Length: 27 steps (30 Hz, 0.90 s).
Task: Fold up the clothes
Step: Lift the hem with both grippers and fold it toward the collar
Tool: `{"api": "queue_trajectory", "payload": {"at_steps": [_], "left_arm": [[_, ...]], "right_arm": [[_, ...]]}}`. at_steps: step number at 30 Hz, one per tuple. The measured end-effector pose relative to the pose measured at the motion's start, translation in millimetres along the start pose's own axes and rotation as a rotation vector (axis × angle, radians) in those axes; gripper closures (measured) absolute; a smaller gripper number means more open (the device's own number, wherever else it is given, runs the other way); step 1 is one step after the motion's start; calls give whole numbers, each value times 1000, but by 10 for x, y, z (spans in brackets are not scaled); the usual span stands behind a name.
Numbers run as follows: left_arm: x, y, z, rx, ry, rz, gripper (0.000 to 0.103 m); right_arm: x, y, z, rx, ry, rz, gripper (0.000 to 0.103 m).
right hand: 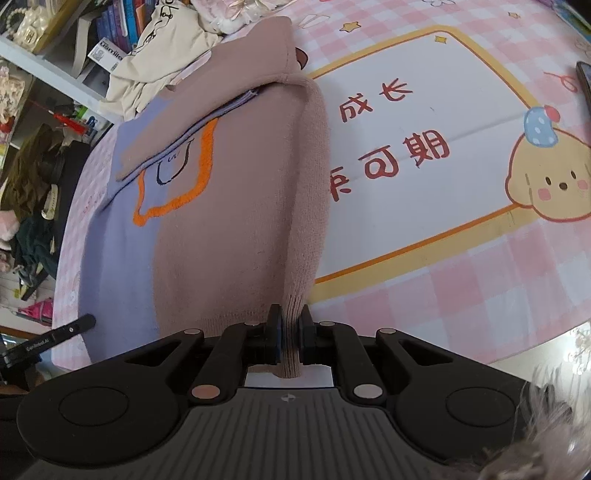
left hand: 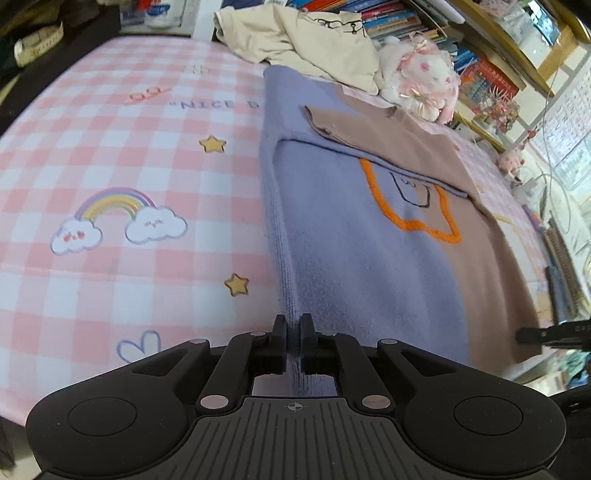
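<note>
We've got a bed with a pink checked sheet (left hand: 110, 166); on it lie the lilac-and-tan sweater (left hand: 351, 258), a cream garment (left hand: 295, 40) and a white plush toy (left hand: 424, 81).

Sweater (left hand: 343, 266) hem hidden between the closed pads of the left gripper (left hand: 293, 332); the same on the tan side at the right gripper (right hand: 290, 328). Orange outline (left hand: 410, 221) and the drawn figure inside it partly covered by the folded sleeve (left hand: 388, 144). Printed lettering (left hand: 218, 105) cut short by the sweater edge. Book spines (left hand: 391, 18) too small to read. Dark object (right hand: 583, 79) cropped at the frame edge, unidentifiable.
</note>
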State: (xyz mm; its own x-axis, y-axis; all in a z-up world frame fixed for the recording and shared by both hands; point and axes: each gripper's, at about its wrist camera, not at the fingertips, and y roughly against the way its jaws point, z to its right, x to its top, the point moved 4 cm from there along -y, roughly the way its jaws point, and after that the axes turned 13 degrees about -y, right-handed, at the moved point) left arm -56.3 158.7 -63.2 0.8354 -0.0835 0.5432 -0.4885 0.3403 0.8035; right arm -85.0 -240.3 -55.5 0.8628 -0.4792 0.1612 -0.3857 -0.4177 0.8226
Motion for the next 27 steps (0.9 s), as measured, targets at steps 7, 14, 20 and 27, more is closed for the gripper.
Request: {"api": "queue_trajectory", "payload": {"at_steps": [7, 14, 20, 27], "left_arm": [[-43, -40, -51, -63, 79, -7, 94], [-57, 78, -57, -130, 49, -13, 99], [-168, 276, -164, -289, 201, 10, 99], [218, 412, -181, -420, 333, 245, 99]], "right_arm": [[11, -4, 4, 10, -17, 1, 94], [-38, 76, 27, 15, -15, -49, 96], [-231, 278, 35, 37, -27, -128, 97], [115, 533, -122, 256, -143, -20, 97]]}}
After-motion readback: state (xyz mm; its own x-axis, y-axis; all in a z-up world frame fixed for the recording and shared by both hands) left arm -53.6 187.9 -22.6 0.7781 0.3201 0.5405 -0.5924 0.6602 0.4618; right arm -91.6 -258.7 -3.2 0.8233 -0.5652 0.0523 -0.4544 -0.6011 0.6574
